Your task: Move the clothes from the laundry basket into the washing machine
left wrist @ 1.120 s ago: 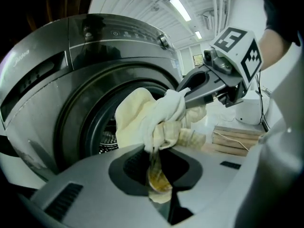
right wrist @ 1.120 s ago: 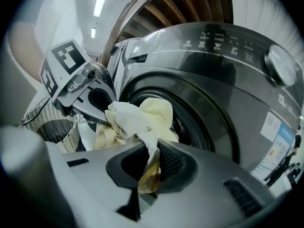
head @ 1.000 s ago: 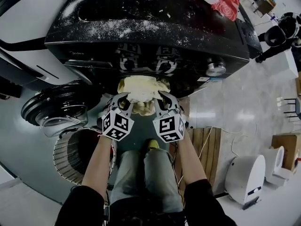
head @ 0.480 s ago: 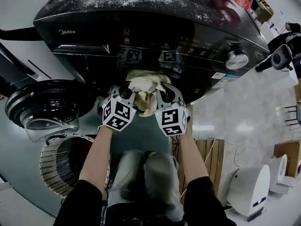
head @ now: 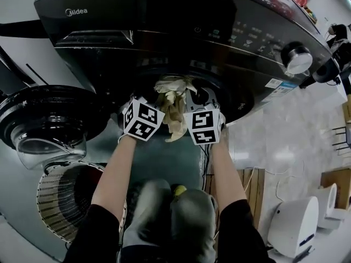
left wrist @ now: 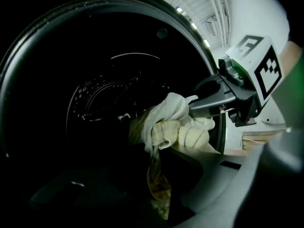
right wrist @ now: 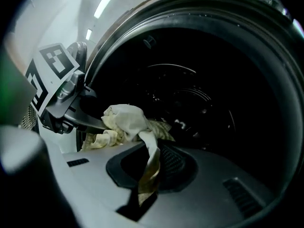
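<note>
Door: the round door (head: 48,119) stands swung open at the far left, glass bowl facing me.
Laundry basket: the ribbed laundry basket (head: 57,199) sits on the floor below the door, near the person's left leg; I can't see anything in it.
Brand: the badge (head: 77,11) on the black washing machine (head: 164,34) reads "Midea", top left of the front panel.
Left gripper: the left gripper (head: 158,100) is at the drum mouth, tongs pinching the left side of the cloth.
Cloth: one cream cloth (head: 174,111), bunched, hangs between my two grippers right at the rim of the dark drum (left wrist: 118,94), with a mottled tail dangling below.
Right gripper: the right gripper (head: 189,100) is just beside the left, tongs pinched on the same bundle.
Knob: a silver knob (head: 296,58) sits on the right of the panel.
Sticker: a pale sticker (head: 273,83) is below the knob; its print is too small for me to read.
</note>
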The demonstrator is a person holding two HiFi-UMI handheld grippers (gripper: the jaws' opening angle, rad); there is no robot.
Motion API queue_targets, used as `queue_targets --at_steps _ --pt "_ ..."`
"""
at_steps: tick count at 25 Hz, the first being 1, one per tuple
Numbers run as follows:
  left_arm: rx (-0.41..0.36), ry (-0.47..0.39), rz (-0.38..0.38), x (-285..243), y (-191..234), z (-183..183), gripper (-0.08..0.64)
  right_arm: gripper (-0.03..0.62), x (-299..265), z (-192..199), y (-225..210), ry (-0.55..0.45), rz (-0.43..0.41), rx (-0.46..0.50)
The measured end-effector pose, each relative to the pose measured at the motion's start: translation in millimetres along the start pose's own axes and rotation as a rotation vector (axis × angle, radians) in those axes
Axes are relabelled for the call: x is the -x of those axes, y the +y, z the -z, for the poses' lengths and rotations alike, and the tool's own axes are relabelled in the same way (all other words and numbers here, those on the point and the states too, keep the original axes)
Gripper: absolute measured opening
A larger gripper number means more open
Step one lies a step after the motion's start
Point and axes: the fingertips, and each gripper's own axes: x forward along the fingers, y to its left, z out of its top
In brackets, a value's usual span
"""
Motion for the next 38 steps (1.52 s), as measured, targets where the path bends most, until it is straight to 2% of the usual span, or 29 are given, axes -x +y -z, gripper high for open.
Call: queue_targets --at_steps 3,8,16,23,30,38 --pt "0.056 -0.013 -0.021 -9 4 0 0.063 0.04 -8 0 -3 -0.014 0.022 -0.022" --pt "0.144 -0.039 -0.039 -24 9 2 0.063 0.04 -21 7 -10 -0.036 0.058 -0.138" --pt "0.189 -0.063 -0.025 -47 19 11 0.064 0.04 -45 18 -18 -0.036 0.049 -0.181" --pt "0.27 -0.09 -0.045 -56 27 6 0.066 0.041 -60 21 -26 -0.05 0.053 -0.254" --pt "0.33 -0.068 -0.036 -70 27 16 0.071 0.046 -66 29 -33 -0.049 0.057 -0.306" --pt "0.369 -0.09 -0.062 -71 37 16 0.121 0.117 -71 35 -42 -0.055 0.076 -0.389"
